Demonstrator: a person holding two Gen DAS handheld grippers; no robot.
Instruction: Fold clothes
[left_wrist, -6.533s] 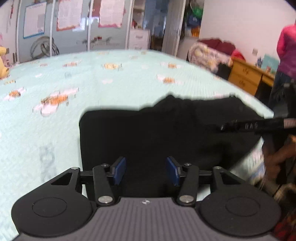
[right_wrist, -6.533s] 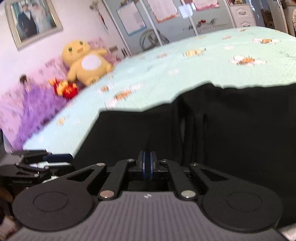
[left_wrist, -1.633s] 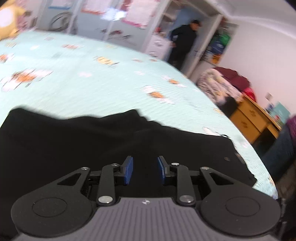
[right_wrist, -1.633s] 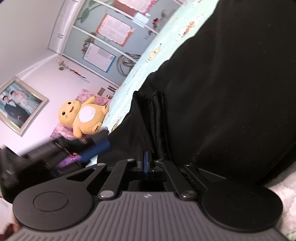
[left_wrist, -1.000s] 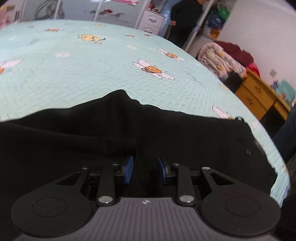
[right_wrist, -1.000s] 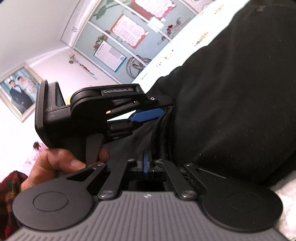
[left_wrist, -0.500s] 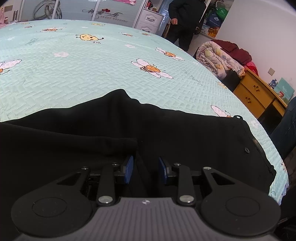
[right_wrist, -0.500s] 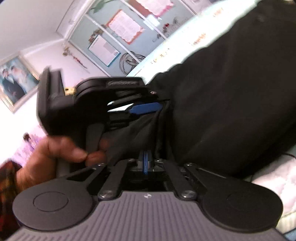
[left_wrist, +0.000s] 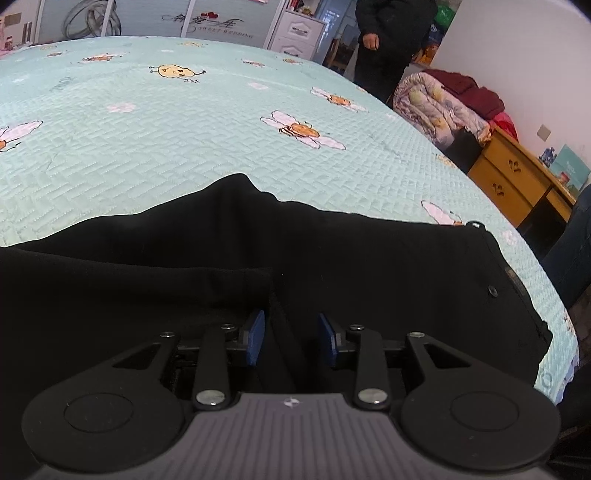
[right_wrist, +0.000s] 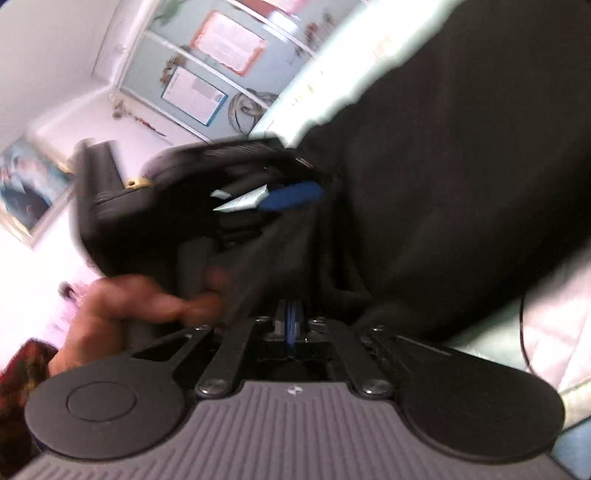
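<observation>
A black garment (left_wrist: 369, 266) lies spread on the bed's near part, one layer folded over at the left. My left gripper (left_wrist: 291, 338) sits low over it and its jaws are opening. A ridge of the black cloth runs up between the blue pads (left_wrist: 255, 336), which stand apart from it. In the blurred right wrist view my right gripper (right_wrist: 291, 321) is shut, with the black garment (right_wrist: 461, 147) bunched into its pads. A hand (right_wrist: 129, 295) holds the left gripper (right_wrist: 291, 195) just beyond.
The mint bedspread (left_wrist: 184, 129) with bee and flower prints stretches far beyond the garment. A person in dark clothes (left_wrist: 391, 44) stands past the bed's far corner. A pile of bedding (left_wrist: 443, 107) and a wooden dresser (left_wrist: 517, 184) line the right side.
The left gripper's pads have drawn a little wider apart around the cloth ridge. The right wrist view has rolled and blurred, with its gripper still shut on the cloth.
</observation>
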